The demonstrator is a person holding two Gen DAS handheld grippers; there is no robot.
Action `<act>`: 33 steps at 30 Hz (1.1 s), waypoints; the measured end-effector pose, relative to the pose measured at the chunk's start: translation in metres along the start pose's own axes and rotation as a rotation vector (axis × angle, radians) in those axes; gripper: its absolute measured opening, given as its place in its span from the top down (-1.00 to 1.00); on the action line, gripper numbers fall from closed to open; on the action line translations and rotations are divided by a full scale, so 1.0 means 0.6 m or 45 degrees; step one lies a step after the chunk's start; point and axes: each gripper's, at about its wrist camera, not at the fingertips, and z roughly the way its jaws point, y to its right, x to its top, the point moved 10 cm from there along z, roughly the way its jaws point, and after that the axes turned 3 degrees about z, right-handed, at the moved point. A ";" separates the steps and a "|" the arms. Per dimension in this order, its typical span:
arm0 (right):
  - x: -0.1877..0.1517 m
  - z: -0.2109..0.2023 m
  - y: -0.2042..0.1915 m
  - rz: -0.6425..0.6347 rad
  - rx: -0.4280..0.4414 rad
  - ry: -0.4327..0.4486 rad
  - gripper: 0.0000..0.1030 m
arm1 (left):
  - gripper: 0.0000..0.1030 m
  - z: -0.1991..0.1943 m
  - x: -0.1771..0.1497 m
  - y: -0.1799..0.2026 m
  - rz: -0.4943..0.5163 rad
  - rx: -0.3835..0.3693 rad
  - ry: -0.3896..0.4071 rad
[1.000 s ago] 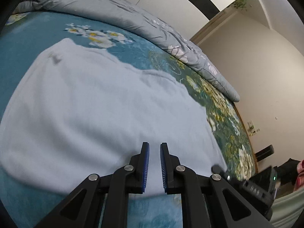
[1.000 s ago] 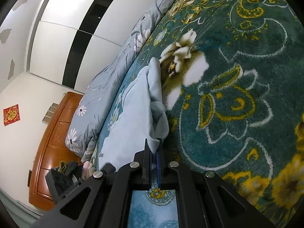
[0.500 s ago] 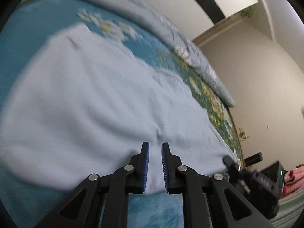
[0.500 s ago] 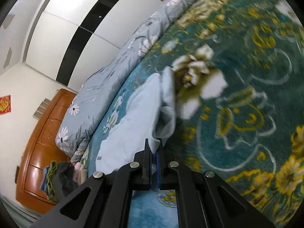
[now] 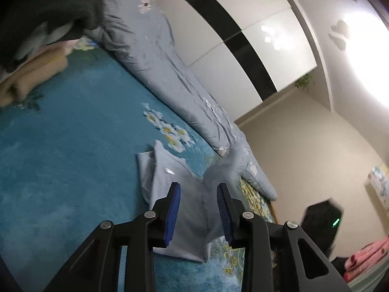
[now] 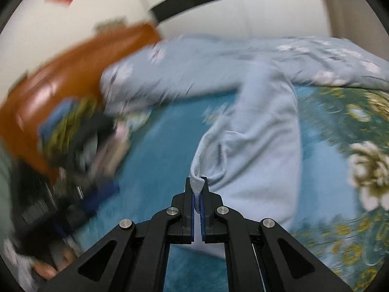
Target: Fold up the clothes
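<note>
A pale blue garment [image 5: 180, 199] lies folded lengthwise on the teal floral bedspread [image 5: 60, 150]. In the left wrist view my left gripper [image 5: 198, 196] hangs open above the garment's near end, with nothing between its blue pads. In the right wrist view the same garment [image 6: 262, 131] stretches away toward the quilt, and my right gripper [image 6: 198, 189] is shut on a bunched edge of it, lifting that edge off the bedspread [image 6: 155, 160]. That view is motion-blurred.
A grey floral quilt [image 5: 175, 73] runs along the far side of the bed. A pile of dark, yellow-green and beige clothes [image 5: 43, 29] sits at the head end by the orange wooden headboard [image 6: 68, 68]. A pink cloth [image 5: 364, 260] lies off to the right.
The left gripper has opened and pulled up and back from the garment. The right gripper, still clamped on the edge, has carried it across, so the spread-out garment now lies as a narrow strip.
</note>
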 end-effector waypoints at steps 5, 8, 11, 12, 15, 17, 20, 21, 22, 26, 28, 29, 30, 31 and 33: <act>-0.080 0.077 -0.018 -0.083 -0.047 -0.170 0.94 | 0.32 0.012 -0.022 -0.046 -0.112 0.026 -0.064; -0.084 0.073 -0.023 -0.108 -0.067 -0.161 0.93 | 0.32 0.024 -0.035 -0.057 -0.138 0.032 -0.099; -0.086 0.070 -0.036 -0.194 -0.074 -0.184 0.83 | 0.27 0.049 -0.051 -0.057 -0.170 0.008 -0.157; -0.094 0.072 -0.042 -0.238 -0.074 -0.211 0.78 | 0.25 0.055 -0.057 -0.055 -0.170 0.002 -0.172; -0.111 0.060 -0.049 -0.298 -0.013 -0.241 0.66 | 0.17 0.078 -0.073 -0.051 -0.156 0.005 -0.217; -0.108 0.033 -0.029 -0.245 0.032 -0.212 0.64 | 0.13 0.092 -0.083 -0.051 -0.140 0.015 -0.248; -0.101 -0.006 0.028 -0.191 -0.020 -0.151 0.42 | 0.12 0.111 -0.096 -0.048 -0.102 0.034 -0.292; -0.100 -0.018 0.053 -0.183 -0.069 -0.128 0.42 | 0.12 0.115 -0.100 -0.046 -0.086 0.045 -0.299; -0.103 -0.025 0.075 -0.174 -0.108 -0.125 0.42 | 0.12 0.119 -0.104 -0.044 -0.069 0.055 -0.306; -0.132 -0.029 0.138 -0.133 -0.210 -0.160 0.39 | 0.17 0.134 -0.119 -0.035 -0.004 0.098 -0.334; -0.141 -0.025 0.156 -0.128 -0.250 -0.161 0.28 | 0.22 0.142 -0.126 -0.031 0.028 0.119 -0.348; -0.144 -0.022 0.161 -0.120 -0.253 -0.164 0.28 | 0.23 0.145 -0.130 -0.029 0.044 0.130 -0.355; -0.144 -0.021 0.161 -0.133 -0.255 -0.160 0.28 | 0.23 0.149 -0.134 -0.027 0.061 0.140 -0.362; -0.144 -0.019 0.158 -0.162 -0.264 -0.151 0.28 | 0.23 0.151 -0.133 -0.028 0.060 0.146 -0.362; -0.143 -0.017 0.152 -0.218 -0.282 -0.135 0.28 | 0.23 0.149 -0.129 -0.032 0.064 0.173 -0.344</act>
